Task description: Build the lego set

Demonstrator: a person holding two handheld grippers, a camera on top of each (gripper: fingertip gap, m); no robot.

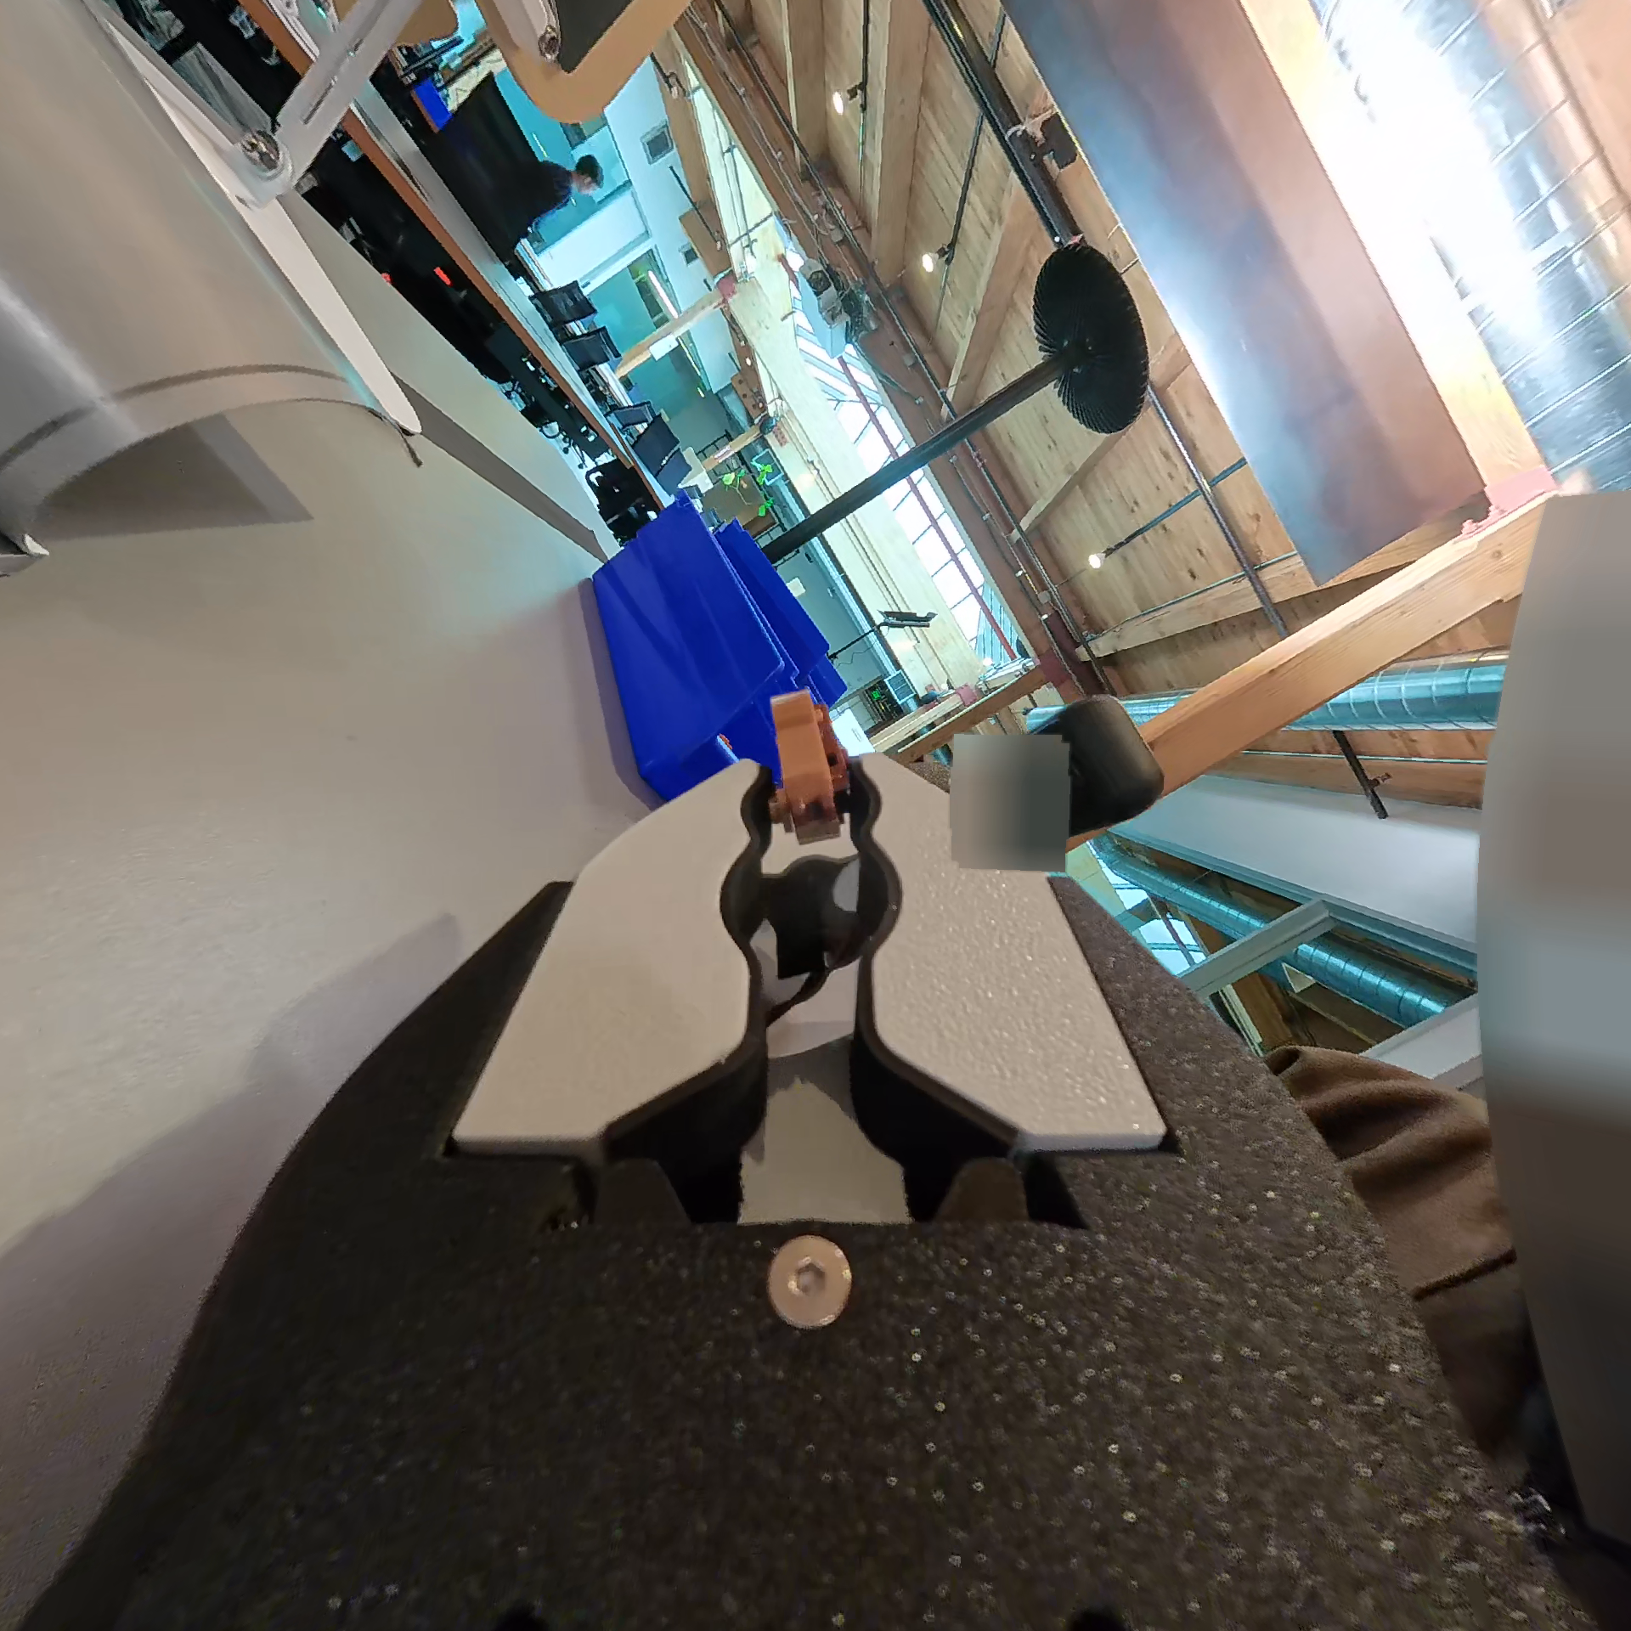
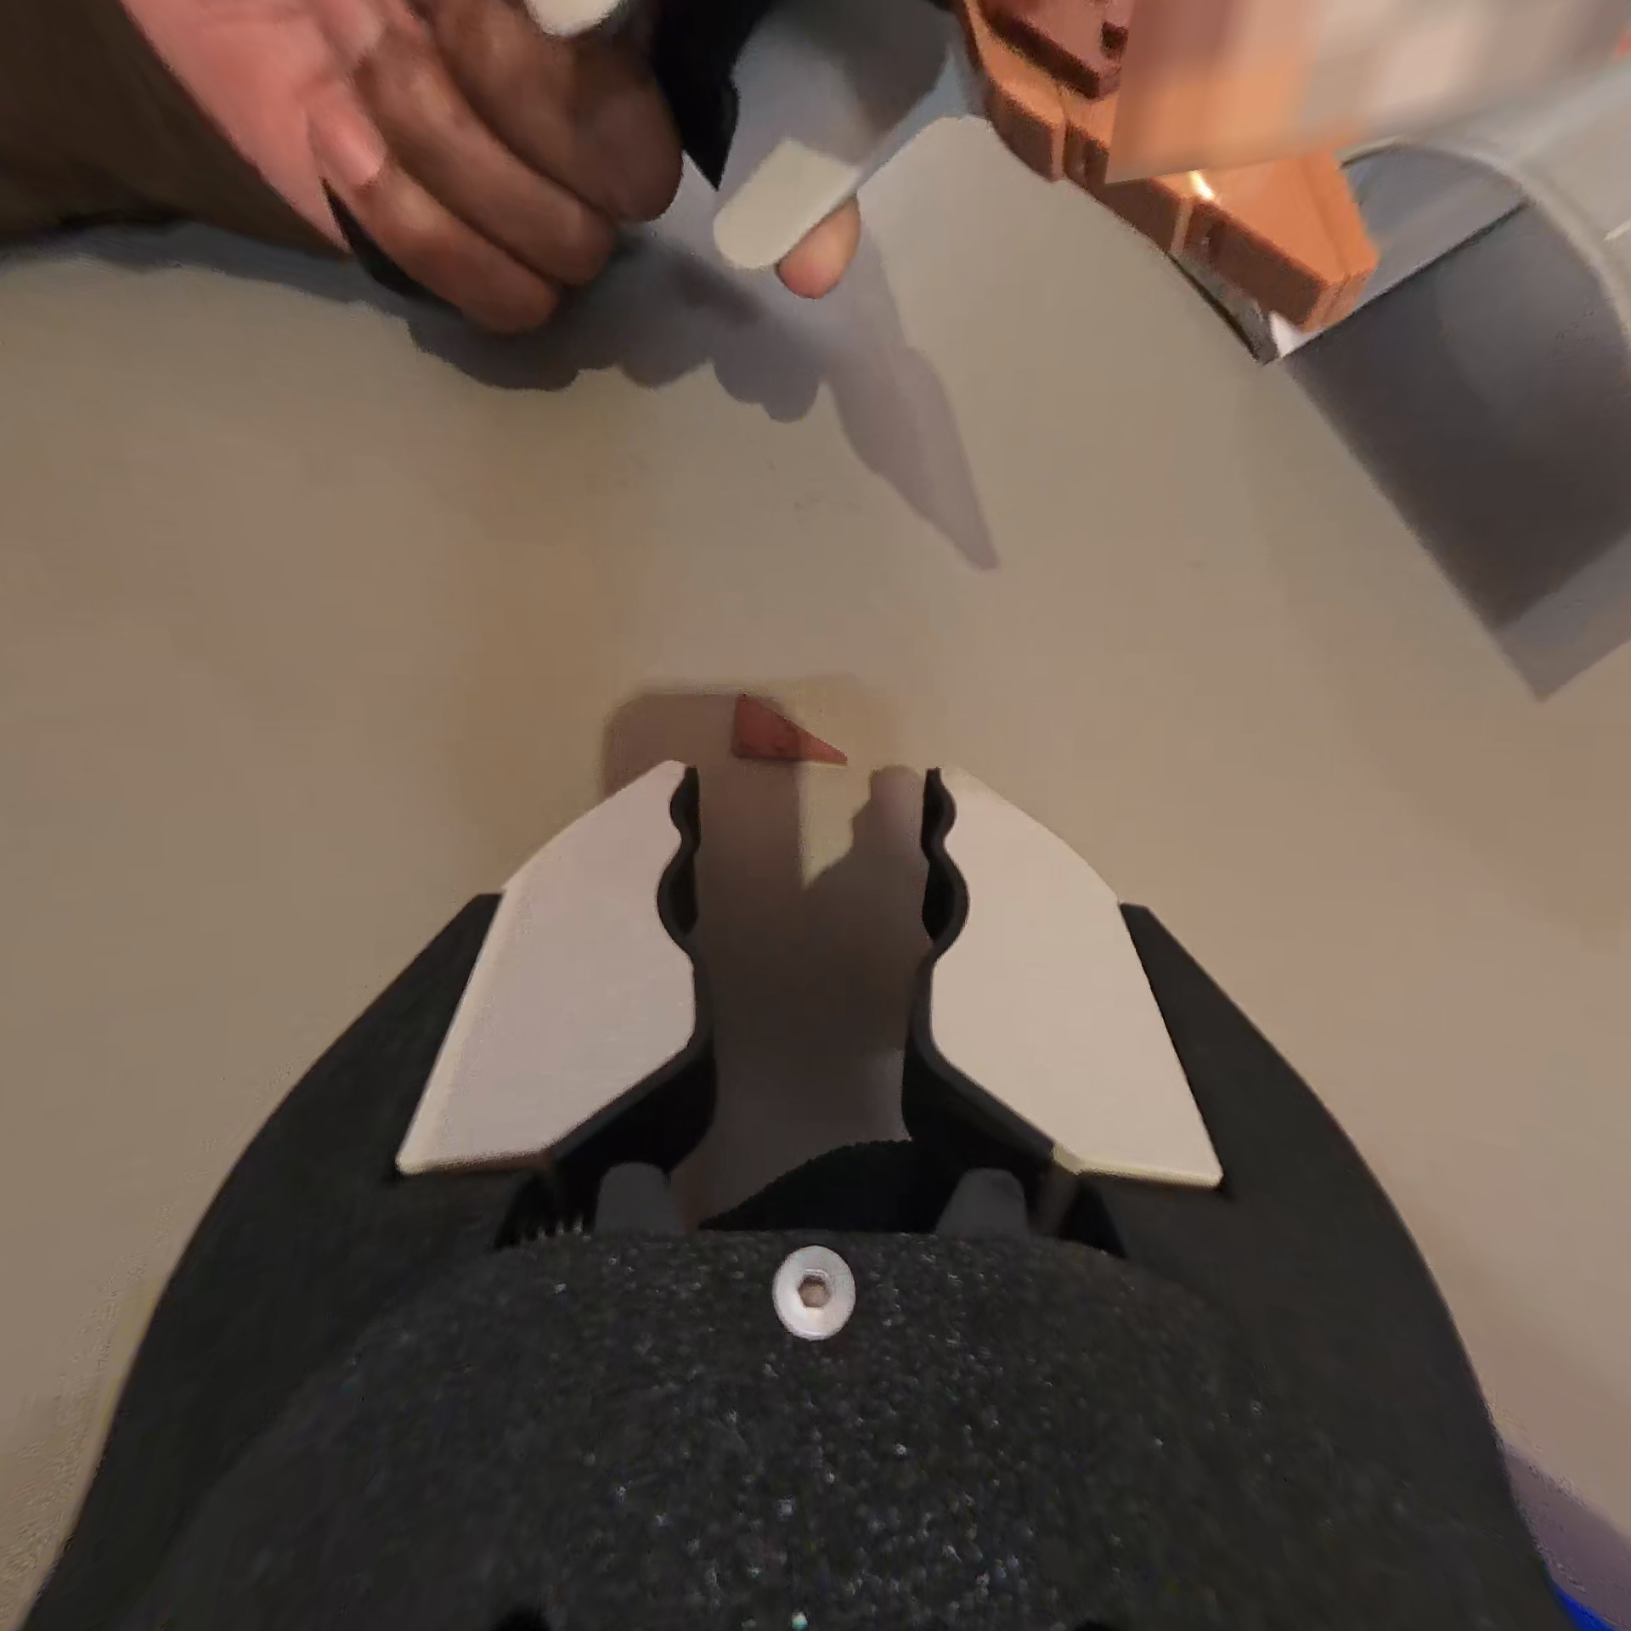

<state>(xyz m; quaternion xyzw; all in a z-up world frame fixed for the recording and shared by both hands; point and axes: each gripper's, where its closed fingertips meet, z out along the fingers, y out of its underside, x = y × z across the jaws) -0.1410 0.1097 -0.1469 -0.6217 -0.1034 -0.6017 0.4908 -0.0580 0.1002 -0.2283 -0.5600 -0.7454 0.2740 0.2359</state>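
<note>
My left gripper [image 1: 812,777] is shut on a small brown and orange lego assembly [image 1: 805,761], held up off the white table [image 1: 265,794] with the view tilted sideways. That assembly also shows large and blurred at the top right of the right wrist view [image 2: 1174,150], held by the other gripper. My right gripper [image 2: 807,777] is open and empty, pointing down at the table. A small reddish-brown wedge-shaped lego piece [image 2: 777,737] lies on the table just beyond its fingertips, between the two jaws' line.
Blue plastic bins [image 1: 706,635] stand on the table behind the left gripper. A person's hand [image 2: 459,150] holds the left gripper's handle at the top of the right wrist view. A grey curved part [image 2: 1456,459] sits at the right.
</note>
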